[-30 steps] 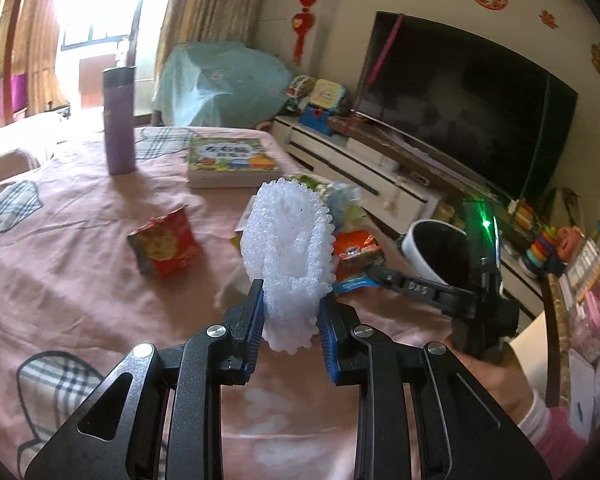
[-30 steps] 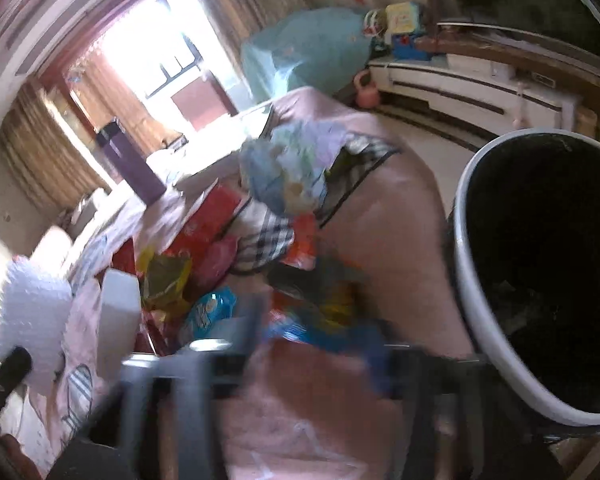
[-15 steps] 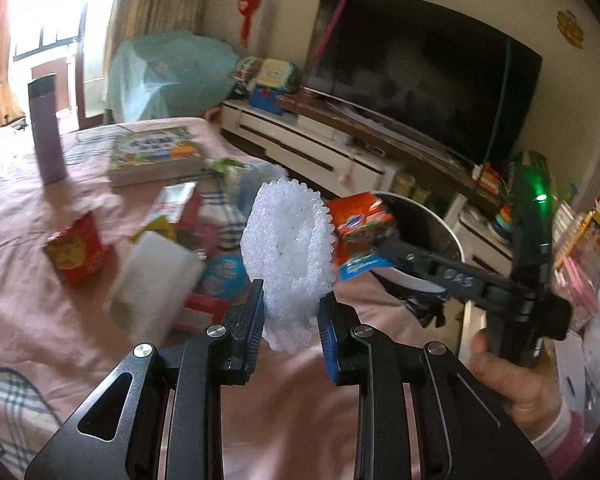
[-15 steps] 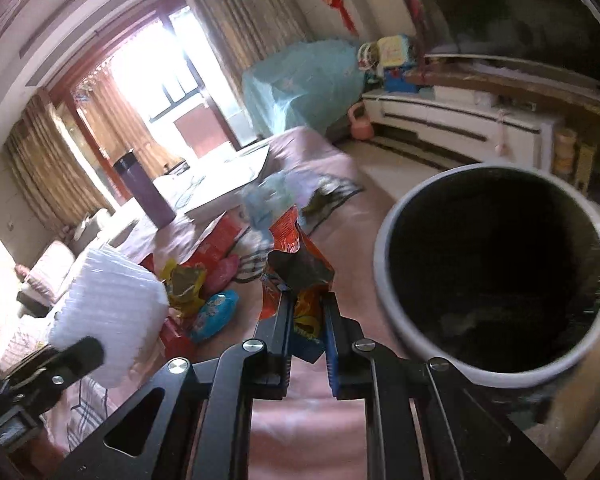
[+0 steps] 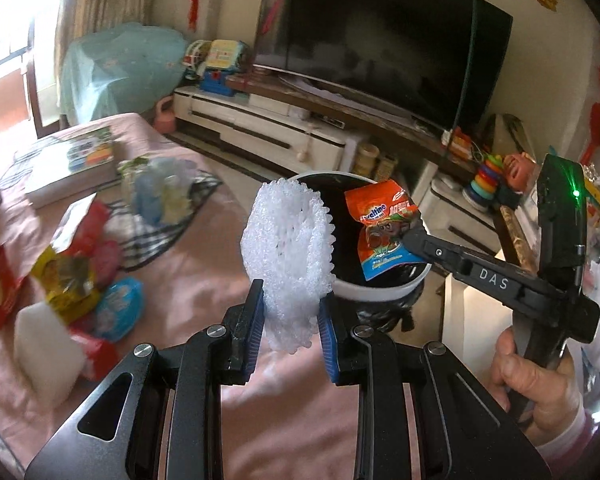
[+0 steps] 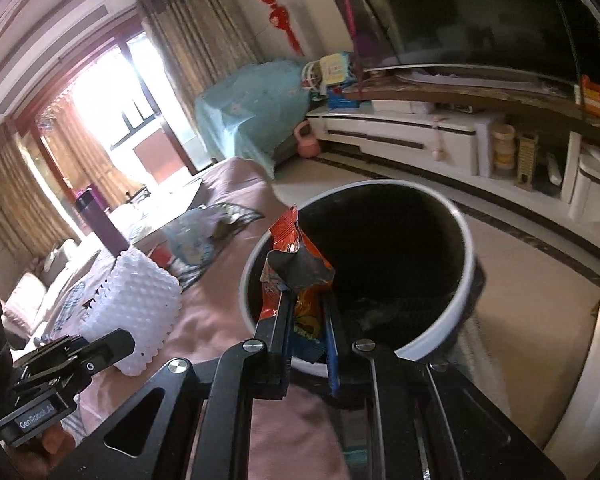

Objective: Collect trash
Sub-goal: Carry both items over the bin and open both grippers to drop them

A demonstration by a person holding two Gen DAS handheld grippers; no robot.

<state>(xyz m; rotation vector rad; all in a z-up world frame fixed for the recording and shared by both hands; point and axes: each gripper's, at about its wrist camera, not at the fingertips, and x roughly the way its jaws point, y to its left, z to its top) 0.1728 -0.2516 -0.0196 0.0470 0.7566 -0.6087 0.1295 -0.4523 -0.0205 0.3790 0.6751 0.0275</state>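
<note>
Foam net (image 5: pixel 290 258) pinched in L tongs (image 5: pixel 290 334); R tongs (image 6: pixel 308 316) clamp snack wrapper (image 6: pixel 296 272) over bin (image 6: pixel 466 256).

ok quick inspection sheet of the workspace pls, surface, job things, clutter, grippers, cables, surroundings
surface: pink cloth covers it, checked patches
job's things: white foam net and orange snack wrapper, both held; wrapper over the bin mouth
clutter: loose wrappers, white block, book
grippers: left gripper shut on the net; right gripper shut on the wrapper
cables: green cable hangs across the TV
surroundings: TV cabinet, toys, curtains
</note>
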